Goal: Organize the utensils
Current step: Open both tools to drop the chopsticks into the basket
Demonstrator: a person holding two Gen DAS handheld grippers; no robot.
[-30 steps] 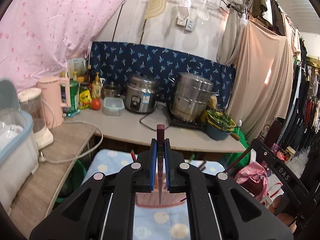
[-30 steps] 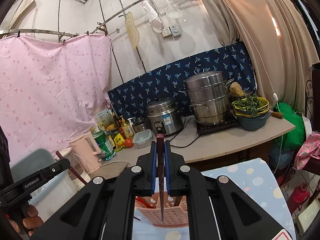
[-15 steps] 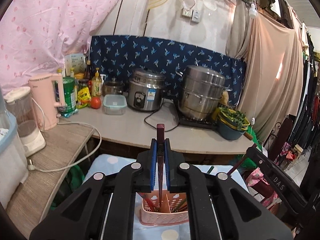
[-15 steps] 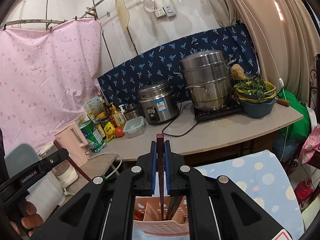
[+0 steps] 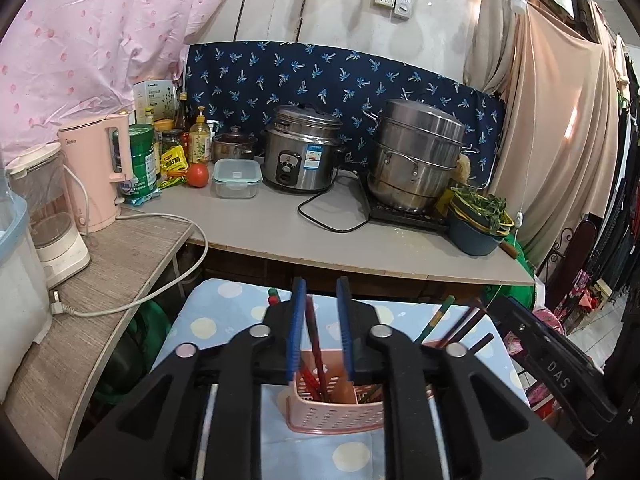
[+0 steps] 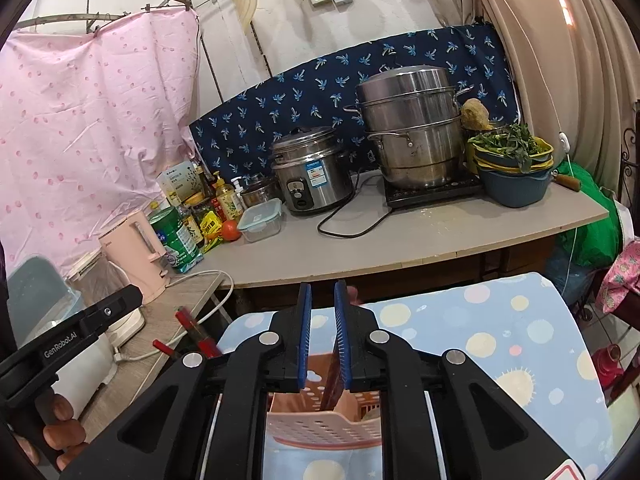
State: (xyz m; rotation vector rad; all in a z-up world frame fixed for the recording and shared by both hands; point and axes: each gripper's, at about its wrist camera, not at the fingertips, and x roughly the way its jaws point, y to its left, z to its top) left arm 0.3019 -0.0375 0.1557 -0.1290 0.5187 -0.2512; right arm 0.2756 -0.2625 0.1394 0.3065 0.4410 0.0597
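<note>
**Two chopsticks let go into the pink basket**

The chopstick [image 5: 313, 332] of the left claw [image 5: 320, 330] is dark red, thin and stiff. It stands almost upright between the blue pads [image 5: 297, 332], with its low end already inside the pink basket [image 5: 336, 416]. The left claw's jaws are opening; the stick is between them, leaning on the left pad, w/ a clear gap on the right side, so it looks free.

In the right wrist view, a second chopstick [image 6: 335, 376] leans against the right pad of the right claw [image 6: 323, 336], and its tip is down in the same basket [image 6: 320, 426]. These jaws are opening too, the stick between them but not squeezed.

I judge such sticks as very light, hard and a bit slippery, prob. lacquered. They do not bend and are not fragile, but they swing easily if held at one end. Better to take hold at the upper third, pads flat on the sides, so the tip stays pointing down.

The basket is light perforated plastic w/ compartments, and more sticks already stand in it. It may tip or slide if pushed. It sits on a blue cloth with dots [image 6: 500, 320] that covers a low desk.

Behind is a grey desk [image 5: 320, 236] w/ a rice cooker [image 5: 302, 160], a steel steamer pot [image 5: 416, 160] and a pink kettle [image 5: 98, 172].
</note>
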